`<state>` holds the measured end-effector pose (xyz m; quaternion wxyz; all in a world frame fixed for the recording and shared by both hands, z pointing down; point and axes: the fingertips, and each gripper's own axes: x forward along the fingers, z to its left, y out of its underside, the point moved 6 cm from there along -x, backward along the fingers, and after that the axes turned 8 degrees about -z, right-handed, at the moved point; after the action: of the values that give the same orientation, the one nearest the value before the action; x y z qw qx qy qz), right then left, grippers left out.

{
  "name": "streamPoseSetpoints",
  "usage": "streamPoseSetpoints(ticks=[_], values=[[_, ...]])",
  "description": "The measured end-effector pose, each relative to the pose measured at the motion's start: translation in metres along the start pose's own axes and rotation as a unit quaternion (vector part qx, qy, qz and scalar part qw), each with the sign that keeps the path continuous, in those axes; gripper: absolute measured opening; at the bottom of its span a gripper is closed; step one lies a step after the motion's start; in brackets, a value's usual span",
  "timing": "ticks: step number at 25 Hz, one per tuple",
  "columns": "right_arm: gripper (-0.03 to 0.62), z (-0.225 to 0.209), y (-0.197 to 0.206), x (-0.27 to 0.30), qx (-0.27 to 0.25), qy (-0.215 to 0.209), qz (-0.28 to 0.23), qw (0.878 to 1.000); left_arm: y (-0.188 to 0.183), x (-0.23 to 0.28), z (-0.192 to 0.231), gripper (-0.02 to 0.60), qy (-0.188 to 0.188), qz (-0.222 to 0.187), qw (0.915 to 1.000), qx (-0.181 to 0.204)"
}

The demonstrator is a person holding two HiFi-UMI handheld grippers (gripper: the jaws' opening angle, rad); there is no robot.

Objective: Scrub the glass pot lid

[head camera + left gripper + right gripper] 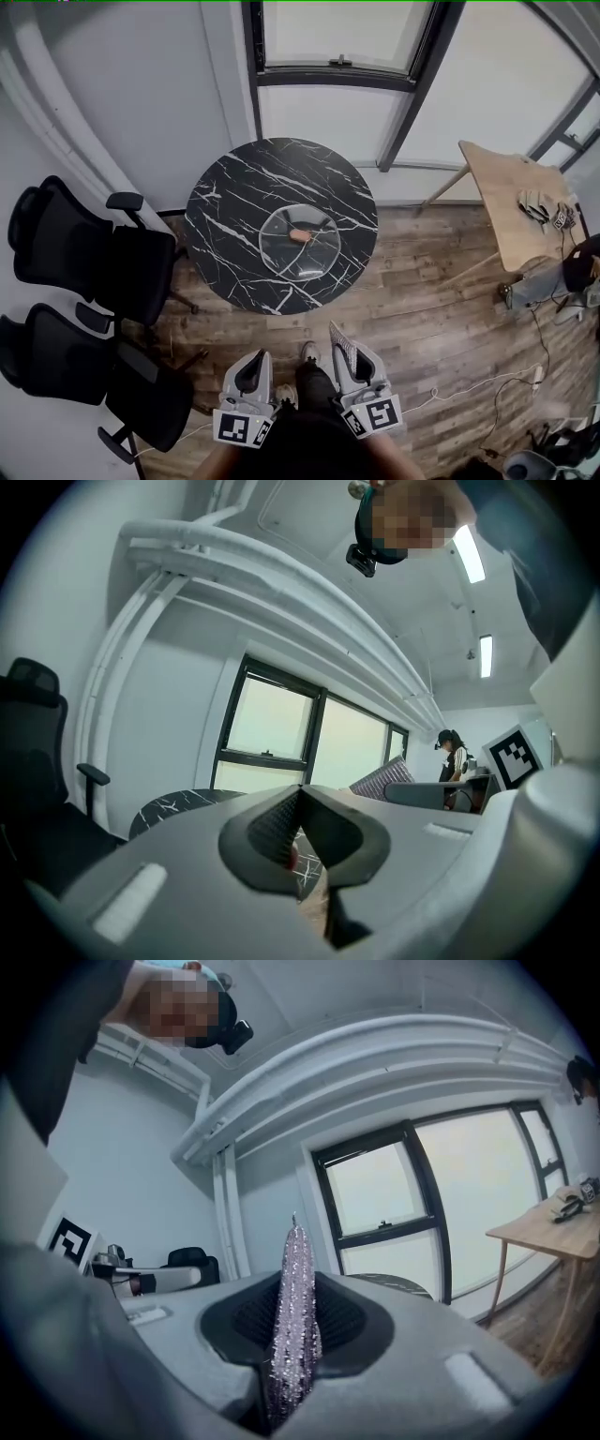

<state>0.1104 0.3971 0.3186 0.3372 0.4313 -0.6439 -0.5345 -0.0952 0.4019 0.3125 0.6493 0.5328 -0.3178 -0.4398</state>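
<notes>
The lid [299, 242] lies flat on the round black bench [225, 216], dome up, its brown knob [300, 234] at the centre, straight ahead of both sets of fingers and well apart from them, with bare wooden floor [412, 309] between. The left gripper [251, 372] is held low and close to the body; in its own view its fingers [272, 822] are pressed together with nothing between them. The right gripper [349, 361] sits just beside it, and its fingers pinch a thin, glittery silver scrubber [294, 1316] that stands up past the fingertips, edge-on to the camera. In the head view the scrubber [341, 345] points forward toward the bench. The lid is round, so it has no long axis to line up with; what matters is that it lies forward and about midway between the two grippers. The right fingers, with the scrubber, look slightly the nearer. My reading is that scrubbing has not begun: both grippers need to travel forward over the floor to the bench. The right would then bring the scrubber down onto the glass, and the left would likely need to open to steady the lid at the knob or rim.
</notes>
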Motion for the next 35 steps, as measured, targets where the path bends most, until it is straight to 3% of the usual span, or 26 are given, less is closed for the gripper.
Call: streamPoseSetpoints(ticks=[6,11,19,28,32,35], values=[[0.081,-0.049,-0.007,0.061,-0.003,-0.028,-0.004,1.000,-0.012,0.082,-0.005,0.003,0.015,-0.010,0.9996,0.024],[0.081,-0.076,-0.007,0.103,-0.003,-0.030,-0.007,1.000,-0.011,0.120,-0.002,0.003,0.019,-0.011,0.9989,0.041],[0.081,-0.090,0.015,0.161,0.008,-0.003,0.027,1.000,0.009,0.163,0.061,0.003,0.018,0.025,0.9990,0.031],[0.081,-0.085,0.050,0.234,0.006,0.055,0.057,0.997,0.050,0.213,0.140,0.003,0.098,0.111,0.9887,0.026],[0.081,-0.091,0.052,0.255,-0.005,0.066,0.057,0.996,0.067,0.242,0.153,0.003,0.143,0.122,0.9815,0.035],[0.081,-0.095,0.053,0.260,-0.005,0.074,0.062,0.995,0.076,0.253,0.155,0.003,0.156,0.129,0.9786,0.037]])
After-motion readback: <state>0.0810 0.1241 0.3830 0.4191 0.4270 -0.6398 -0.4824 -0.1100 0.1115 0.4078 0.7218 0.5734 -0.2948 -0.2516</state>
